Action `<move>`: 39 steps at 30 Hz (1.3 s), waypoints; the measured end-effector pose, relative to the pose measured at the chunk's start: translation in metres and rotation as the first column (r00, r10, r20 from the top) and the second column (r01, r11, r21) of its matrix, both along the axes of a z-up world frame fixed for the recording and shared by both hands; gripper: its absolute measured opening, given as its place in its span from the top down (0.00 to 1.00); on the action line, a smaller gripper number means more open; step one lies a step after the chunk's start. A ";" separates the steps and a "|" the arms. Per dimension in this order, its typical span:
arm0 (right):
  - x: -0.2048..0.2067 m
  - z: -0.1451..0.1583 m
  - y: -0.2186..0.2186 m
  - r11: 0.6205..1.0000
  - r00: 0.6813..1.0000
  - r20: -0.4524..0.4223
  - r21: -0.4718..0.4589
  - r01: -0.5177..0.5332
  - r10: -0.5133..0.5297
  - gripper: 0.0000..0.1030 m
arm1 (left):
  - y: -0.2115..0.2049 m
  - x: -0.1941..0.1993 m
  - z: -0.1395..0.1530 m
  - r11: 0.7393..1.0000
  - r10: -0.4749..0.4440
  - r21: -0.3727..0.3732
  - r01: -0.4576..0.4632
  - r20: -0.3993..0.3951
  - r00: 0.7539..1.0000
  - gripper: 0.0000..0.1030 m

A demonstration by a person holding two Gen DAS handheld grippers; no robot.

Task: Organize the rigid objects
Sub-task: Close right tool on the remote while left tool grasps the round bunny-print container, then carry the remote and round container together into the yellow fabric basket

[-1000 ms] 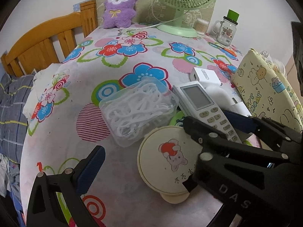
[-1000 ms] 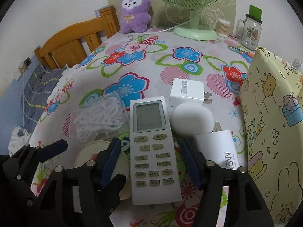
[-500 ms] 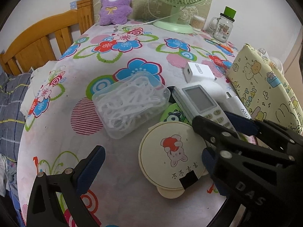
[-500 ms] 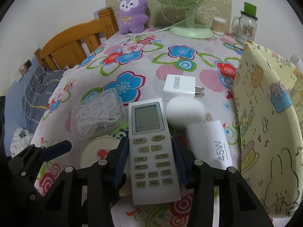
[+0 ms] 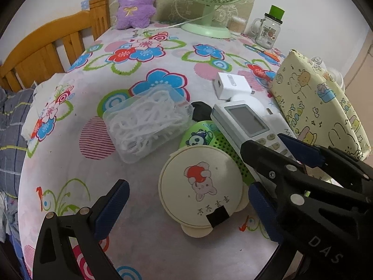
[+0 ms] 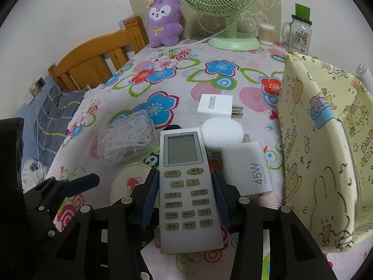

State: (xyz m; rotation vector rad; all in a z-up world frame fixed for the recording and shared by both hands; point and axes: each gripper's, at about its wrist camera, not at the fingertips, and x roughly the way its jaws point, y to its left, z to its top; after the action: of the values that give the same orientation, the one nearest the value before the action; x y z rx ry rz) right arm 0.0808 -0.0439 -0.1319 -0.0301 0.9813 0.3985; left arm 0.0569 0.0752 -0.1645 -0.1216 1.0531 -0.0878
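My right gripper [image 6: 186, 198] is shut on a white remote control [image 6: 184, 163], its blue pads pressing both long sides; the remote looks lifted slightly above the table. The remote also shows in the left wrist view [image 5: 247, 121], with the right gripper's black fingers [image 5: 279, 161] around it. My left gripper [image 5: 186, 205] is open and empty, its jaws wide either side of a round cream case with a bunny picture [image 5: 200, 186]. A clear box of white cord [image 5: 146, 121], a green panda disc [image 5: 202, 135], a white plug [image 6: 215, 103], a 45W charger [image 6: 249, 168] and a white oval case [image 6: 221, 130] lie around.
A yellow cartoon-print fabric bin [image 6: 321, 140] stands at the right. A green fan [image 6: 223, 2], a purple plush [image 6: 164, 21], a cotton-swab tub [image 6: 265, 33] and a glass jar mug [image 6: 299, 30] stand at the back. A wooden bed frame [image 5: 46, 53] borders the table's left.
My right gripper closed from open onto the remote's sides and raised it slightly. My left gripper drew back a little and stayed open.
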 end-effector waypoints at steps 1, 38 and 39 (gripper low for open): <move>-0.001 0.000 0.000 1.000 1.000 0.005 -0.009 0.001 -0.001 0.53 | -0.002 0.001 -0.002 1.000 -0.001 0.003 0.001 -0.009 1.000 0.00; -0.021 0.031 -0.009 1.000 0.998 0.059 0.009 0.000 -0.001 0.54 | -0.015 -0.019 0.034 0.998 -0.004 0.069 -0.005 0.121 0.993 0.18; -0.023 0.034 -0.010 1.000 0.998 0.064 0.010 0.002 -0.002 0.54 | -0.016 -0.020 0.037 0.998 -0.005 0.070 -0.004 0.127 0.992 0.18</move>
State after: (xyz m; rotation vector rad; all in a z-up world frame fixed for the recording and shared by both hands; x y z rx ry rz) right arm 0.0582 -0.0536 -0.0982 -0.0330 0.9165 0.3982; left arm 0.0369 0.0594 -0.1277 -0.0515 0.9281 -0.0581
